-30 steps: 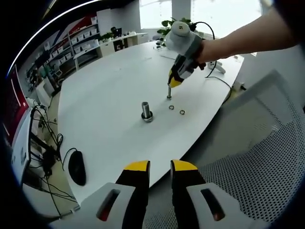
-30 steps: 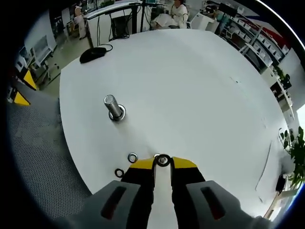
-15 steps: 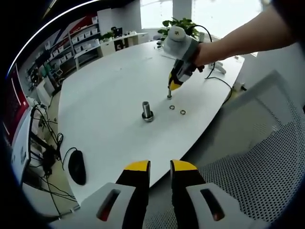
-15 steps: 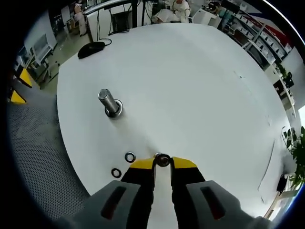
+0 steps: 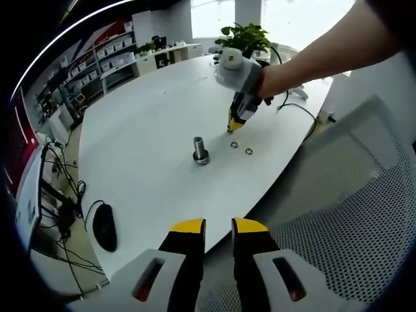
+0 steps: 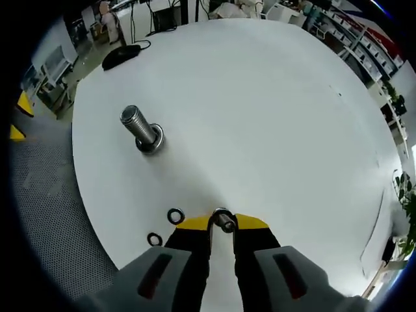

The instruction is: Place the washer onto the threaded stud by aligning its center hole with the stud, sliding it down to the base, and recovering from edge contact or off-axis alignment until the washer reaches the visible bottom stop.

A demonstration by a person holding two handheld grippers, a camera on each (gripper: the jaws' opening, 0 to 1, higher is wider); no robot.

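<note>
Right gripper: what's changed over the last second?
The right gripper has lifted off the table, still shut on a washer. The threaded stud, two loose washers and the left gripper stayed put.

In the right gripper view a small silver washer (image 6: 223, 220) sits at the lower middle of the frame, pinched on edge between the yellow tips of the right gripper (image 6: 221, 223), above the white table. The threaded stud (image 6: 140, 127), a short grey metal post with a ridged top and a wide round base, stands on the table in the upper left, leaning toward the upper left of the frame, well apart from the washer. In the left gripper view the stud (image 5: 199, 150) stands upright near the frame's centre
</note>
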